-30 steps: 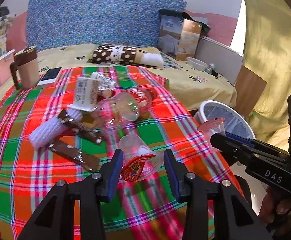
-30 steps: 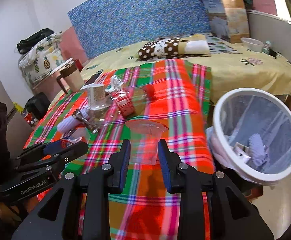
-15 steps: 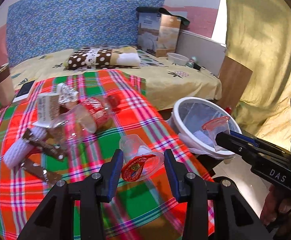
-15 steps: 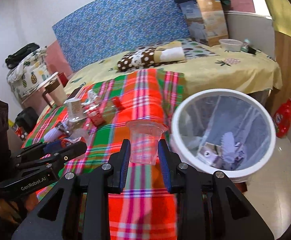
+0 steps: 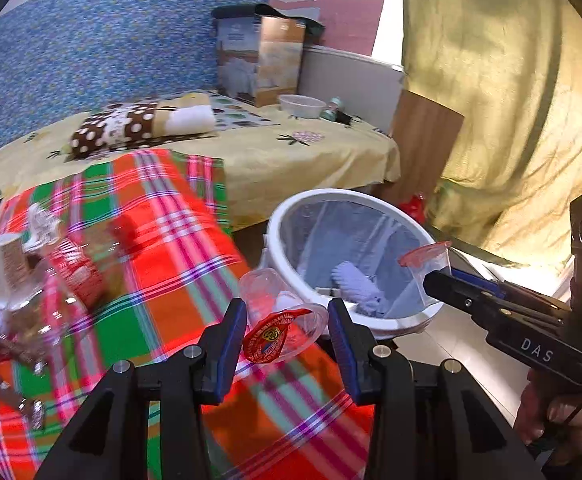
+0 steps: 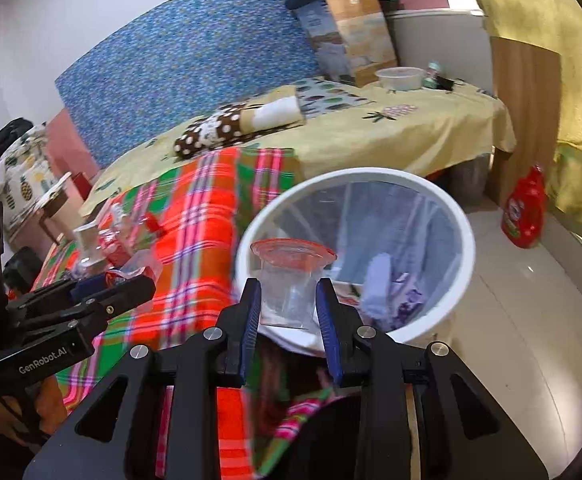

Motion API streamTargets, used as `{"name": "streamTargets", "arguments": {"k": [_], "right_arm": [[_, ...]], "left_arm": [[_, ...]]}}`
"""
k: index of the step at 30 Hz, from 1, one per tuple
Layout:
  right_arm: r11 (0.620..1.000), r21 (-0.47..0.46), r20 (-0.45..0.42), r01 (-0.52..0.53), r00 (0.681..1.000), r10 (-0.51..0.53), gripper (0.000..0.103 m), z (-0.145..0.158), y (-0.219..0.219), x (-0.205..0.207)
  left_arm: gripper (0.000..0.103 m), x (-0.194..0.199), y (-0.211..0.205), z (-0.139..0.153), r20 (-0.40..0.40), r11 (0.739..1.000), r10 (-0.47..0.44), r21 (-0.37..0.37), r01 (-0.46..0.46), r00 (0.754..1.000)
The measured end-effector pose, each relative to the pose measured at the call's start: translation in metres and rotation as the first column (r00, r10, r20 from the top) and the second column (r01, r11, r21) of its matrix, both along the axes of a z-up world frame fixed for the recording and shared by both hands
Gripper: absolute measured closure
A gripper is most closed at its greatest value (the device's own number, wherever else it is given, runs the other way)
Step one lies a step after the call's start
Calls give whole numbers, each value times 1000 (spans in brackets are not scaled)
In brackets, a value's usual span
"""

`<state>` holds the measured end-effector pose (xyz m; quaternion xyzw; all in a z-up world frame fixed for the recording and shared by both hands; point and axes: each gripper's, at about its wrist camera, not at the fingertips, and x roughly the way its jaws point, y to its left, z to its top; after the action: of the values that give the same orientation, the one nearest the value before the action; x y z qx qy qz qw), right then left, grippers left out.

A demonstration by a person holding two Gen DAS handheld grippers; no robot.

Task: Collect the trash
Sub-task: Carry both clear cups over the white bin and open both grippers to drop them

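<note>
My left gripper (image 5: 287,320) is shut on a clear plastic cup with a peeled red foil lid (image 5: 281,320), held above the plaid cloth's edge just left of the white trash bin (image 5: 291,216). My right gripper (image 6: 289,304) is shut on a second clear plastic cup (image 6: 289,280) with a red rim, held upright at the near rim of the bin (image 6: 461,240). The bin holds crumpled trash (image 6: 377,280). The right gripper and its cup (image 5: 427,264) also show in the left wrist view, over the bin's right rim.
A plaid cloth (image 5: 179,248) covers the bed, with a plastic bottle (image 5: 71,276), a small carton (image 5: 5,268) and wrappers at its left. A polka-dot pillow (image 5: 131,128) and a cardboard box (image 5: 263,64) lie behind. A red detergent bottle (image 6: 525,212) stands on the floor.
Both grippers have swung right with their cups, from over the plaid cloth to the bin. The right cup now stands at the bin's rim.
</note>
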<state>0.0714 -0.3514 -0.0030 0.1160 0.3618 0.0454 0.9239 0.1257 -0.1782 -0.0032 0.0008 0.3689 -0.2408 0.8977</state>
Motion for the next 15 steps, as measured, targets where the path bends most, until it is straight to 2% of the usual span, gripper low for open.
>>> {"name": "streamTargets", "arguments": {"k": [15], "right_arm": [[999, -16, -72, 43, 996, -44, 72, -16, -31, 15]], "left_arm": [[60, 39, -62, -23, -47, 994, -111, 14, 112, 993]]}}
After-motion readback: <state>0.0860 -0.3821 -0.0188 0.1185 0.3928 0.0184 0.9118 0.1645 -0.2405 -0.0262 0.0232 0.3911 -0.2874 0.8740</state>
